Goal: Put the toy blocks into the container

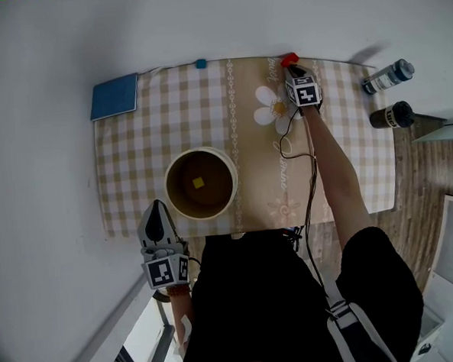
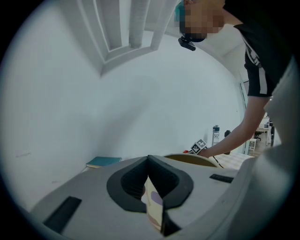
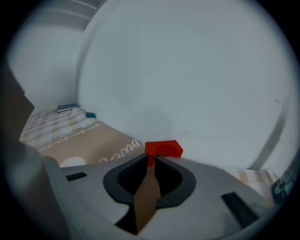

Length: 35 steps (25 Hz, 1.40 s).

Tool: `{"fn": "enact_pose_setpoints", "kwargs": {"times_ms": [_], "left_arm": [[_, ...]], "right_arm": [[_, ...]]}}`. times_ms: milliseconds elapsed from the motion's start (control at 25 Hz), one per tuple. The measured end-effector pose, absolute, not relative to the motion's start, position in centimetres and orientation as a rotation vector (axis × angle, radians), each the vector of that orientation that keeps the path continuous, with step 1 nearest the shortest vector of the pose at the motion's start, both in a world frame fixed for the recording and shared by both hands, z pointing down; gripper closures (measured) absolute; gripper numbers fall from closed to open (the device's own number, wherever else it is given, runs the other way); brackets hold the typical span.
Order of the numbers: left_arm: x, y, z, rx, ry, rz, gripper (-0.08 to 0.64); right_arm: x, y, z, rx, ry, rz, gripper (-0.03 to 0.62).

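Your right claw [image 3: 151,158] was clenched on the red arch-shaped toy block [image 3: 163,148], at the far edge of the worktop with the checked beige cloth [image 1: 363,168], close to the white wall. The pads pinched the near left part of this block. Its longer side lay across the claw, so most of it stood out to the right of the tips. In the head view this claw pointed away from you, with the red block just at its tip.

The round tan container [image 1: 200,183] lay well back toward you and to the left of that claw, near the front edge of the worktop. One small yellow toy block [image 1: 198,183] was already inside it. I judge that the carry had to go back and leftward, and that the off-centre grip could let the block turn on the way.

Your left claw [image 1: 158,206] was clenched on nothing, just beside the front left rim of the container. A small blue toy block [image 1: 200,63] lay at the far edge, left of the red one, and your right hand was much nearer to it.
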State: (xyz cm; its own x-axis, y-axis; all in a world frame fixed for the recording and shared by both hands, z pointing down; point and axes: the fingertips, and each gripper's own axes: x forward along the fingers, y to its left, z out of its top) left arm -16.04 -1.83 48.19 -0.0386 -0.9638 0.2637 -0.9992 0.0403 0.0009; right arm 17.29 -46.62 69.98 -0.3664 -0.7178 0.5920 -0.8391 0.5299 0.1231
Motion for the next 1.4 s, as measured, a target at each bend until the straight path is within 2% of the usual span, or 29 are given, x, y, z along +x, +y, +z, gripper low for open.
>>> {"fn": "enact_pose_setpoints", "kwargs": {"times_ms": [560,1080,1400], "left_arm": [[-15.4,-3.7,46.7,2.161,-2.07,0.189,0.568],[-14.3,-5.3,46.0,2.353,-1.895,0.12,0.568],[-14.5,-5.6,46.6,2.422,-1.781,0.112,0.568]], "right_arm": [[16.6,-42.4,65.4,1.189,-2.268,0.209,0.551],[15.1,-32.0,57.3,1.14,-2.374,0.068,0.551],[12.2,-25.0,54.9,1.113,-2.444,0.099,0.551]]}}
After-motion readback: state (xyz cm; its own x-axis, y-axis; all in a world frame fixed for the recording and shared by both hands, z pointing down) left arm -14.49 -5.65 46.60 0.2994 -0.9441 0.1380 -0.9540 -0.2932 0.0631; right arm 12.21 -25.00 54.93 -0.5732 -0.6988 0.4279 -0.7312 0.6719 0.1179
